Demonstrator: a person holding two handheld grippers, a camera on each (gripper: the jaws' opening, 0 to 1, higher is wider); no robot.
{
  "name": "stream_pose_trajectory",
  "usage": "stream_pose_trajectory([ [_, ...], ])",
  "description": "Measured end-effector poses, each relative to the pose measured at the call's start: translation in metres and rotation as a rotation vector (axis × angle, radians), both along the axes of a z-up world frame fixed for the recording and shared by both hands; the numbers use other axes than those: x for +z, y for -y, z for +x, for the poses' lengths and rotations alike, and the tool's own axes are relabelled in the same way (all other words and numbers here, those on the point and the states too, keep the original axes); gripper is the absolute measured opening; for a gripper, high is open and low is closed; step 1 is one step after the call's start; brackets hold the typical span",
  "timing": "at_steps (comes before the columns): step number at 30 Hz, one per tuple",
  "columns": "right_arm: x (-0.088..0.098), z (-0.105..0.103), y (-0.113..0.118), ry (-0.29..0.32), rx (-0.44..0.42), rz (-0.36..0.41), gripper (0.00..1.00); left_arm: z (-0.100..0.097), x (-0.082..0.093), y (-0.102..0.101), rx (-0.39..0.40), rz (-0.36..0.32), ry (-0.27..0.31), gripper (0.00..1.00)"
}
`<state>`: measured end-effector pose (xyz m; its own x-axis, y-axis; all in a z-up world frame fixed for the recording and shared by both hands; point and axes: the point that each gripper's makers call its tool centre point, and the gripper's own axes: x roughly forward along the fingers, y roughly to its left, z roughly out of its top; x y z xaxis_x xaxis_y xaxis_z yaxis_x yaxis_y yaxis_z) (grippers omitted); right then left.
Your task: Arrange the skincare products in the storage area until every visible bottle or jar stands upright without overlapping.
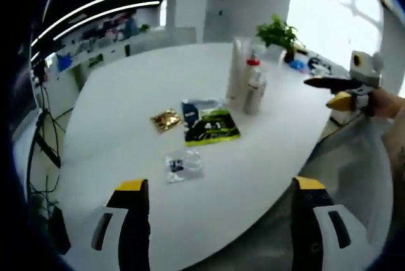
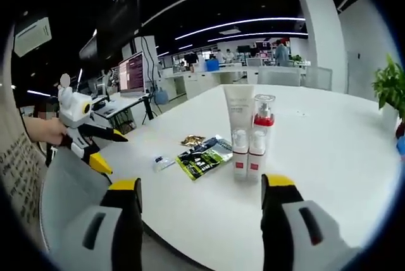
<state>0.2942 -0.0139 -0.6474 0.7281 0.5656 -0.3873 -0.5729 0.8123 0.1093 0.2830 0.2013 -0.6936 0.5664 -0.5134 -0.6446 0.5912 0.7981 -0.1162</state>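
Observation:
Several skincare containers stand upright in a tight cluster on the white table [image 2: 329, 151]: a tall white tube [image 2: 239, 107], a clear pump bottle with a red collar [image 2: 263, 116], and two small red-based bottles [image 2: 240, 154] in front. The left gripper view has the same tube [image 1: 236, 67] and pump bottle [image 1: 254, 71] at the table's far side. My left gripper [image 1: 220, 184] hangs open over the near table edge, well short of them. Open as well, my right gripper [image 2: 202, 183] is just in front of the cluster, with nothing between its fingers.
Flat sachets lie beside the bottles: a green-black one [image 1: 212, 129], a gold one [image 1: 166, 119], a blue one [image 1: 192, 109] and a small clear packet [image 1: 183, 164]. A potted plant [image 1: 278, 33] stands behind. Desks with monitors [image 2: 131, 71] line the room's edge.

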Motion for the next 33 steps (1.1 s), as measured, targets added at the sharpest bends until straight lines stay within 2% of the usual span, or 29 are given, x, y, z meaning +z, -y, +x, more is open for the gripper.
stream_pose_trajectory([
  [7,-0.002,0.0,0.001,0.003,0.001,-0.001,0.76,-0.004,-0.002,0.003,-0.011,0.008,-0.013,0.91],
  [20,-0.004,-0.001,0.001,-0.004,0.007,-0.008,0.76,0.009,-0.004,0.018,-0.03,0.032,-0.019,0.91],
  [28,-0.005,-0.001,0.001,-0.005,0.01,-0.013,0.76,0.033,-0.013,0.04,-0.062,0.062,-0.025,0.97],
  [33,-0.006,-0.001,0.002,-0.006,0.004,-0.011,0.76,0.048,-0.02,0.055,-0.082,0.082,-0.035,0.97],
])
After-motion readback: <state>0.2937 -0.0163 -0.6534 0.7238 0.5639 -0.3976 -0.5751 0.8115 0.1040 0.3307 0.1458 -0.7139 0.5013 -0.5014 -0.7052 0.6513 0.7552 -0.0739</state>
